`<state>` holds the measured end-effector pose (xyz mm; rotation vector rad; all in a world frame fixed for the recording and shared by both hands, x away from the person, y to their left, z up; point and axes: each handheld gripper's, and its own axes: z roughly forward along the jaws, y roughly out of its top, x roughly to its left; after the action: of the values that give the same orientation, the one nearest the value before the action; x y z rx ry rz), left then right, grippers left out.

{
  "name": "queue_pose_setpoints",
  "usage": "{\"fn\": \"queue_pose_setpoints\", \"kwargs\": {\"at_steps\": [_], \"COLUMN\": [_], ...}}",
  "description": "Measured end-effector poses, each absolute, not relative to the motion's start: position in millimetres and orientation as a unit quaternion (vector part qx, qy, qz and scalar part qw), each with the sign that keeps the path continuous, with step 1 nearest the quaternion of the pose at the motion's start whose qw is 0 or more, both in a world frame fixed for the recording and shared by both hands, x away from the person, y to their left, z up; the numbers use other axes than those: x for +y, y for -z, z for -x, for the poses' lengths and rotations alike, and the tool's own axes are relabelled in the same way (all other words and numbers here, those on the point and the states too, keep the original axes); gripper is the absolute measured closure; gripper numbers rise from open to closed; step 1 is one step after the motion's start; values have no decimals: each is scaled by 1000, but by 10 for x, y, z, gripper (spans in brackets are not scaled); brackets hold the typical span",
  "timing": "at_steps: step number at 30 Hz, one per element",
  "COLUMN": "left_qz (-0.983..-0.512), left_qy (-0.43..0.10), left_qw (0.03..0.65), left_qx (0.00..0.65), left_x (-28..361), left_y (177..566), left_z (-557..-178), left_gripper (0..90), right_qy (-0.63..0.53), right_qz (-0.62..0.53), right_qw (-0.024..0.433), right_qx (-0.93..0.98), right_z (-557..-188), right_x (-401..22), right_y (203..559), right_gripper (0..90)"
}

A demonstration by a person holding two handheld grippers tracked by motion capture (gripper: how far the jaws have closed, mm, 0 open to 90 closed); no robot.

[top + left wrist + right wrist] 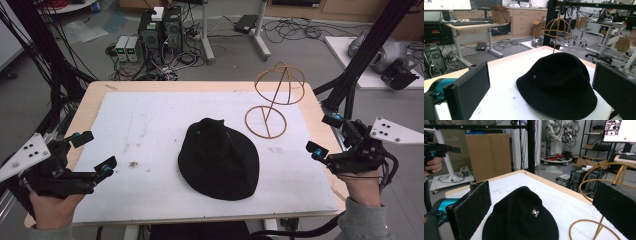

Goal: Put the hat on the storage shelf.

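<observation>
A plain black hat (219, 159) with a small white logo patch lies between the black, teal-tipped left gripper (93, 149) and right gripper (324, 134). Beyond it: a golden-tan wire stand (274, 97), on a scuffed white mat (150, 125).

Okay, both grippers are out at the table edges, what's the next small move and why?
Probably bring the right gripper in toward the black hat's brim. Both grippers stand open and clear of the hat, which lies flat beside the empty wire hat stand.
</observation>
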<state>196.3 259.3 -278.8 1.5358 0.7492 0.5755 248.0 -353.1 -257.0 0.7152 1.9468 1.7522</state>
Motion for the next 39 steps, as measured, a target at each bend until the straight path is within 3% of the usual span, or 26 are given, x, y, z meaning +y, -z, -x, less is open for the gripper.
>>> {"fn": "queue_pose_setpoints", "kwargs": {"at_steps": [17, 39], "left_qz": [-671, -677], "left_qy": [-249, -252], "left_qw": [618, 609], "left_qx": [326, 326], "left_x": [2564, 2517], "left_y": [2789, 2813], "left_z": [-1969, -1895], "left_gripper": [17, 17], "right_qy": [-624, -604], "right_qz": [-251, -205], "right_qw": [208, 178], "right_qx": [710, 749], "right_z": [-2497, -2721], "right_x": [-3438, -2750], "right_y": [2587, 2722], "right_gripper": [9, 9]}}
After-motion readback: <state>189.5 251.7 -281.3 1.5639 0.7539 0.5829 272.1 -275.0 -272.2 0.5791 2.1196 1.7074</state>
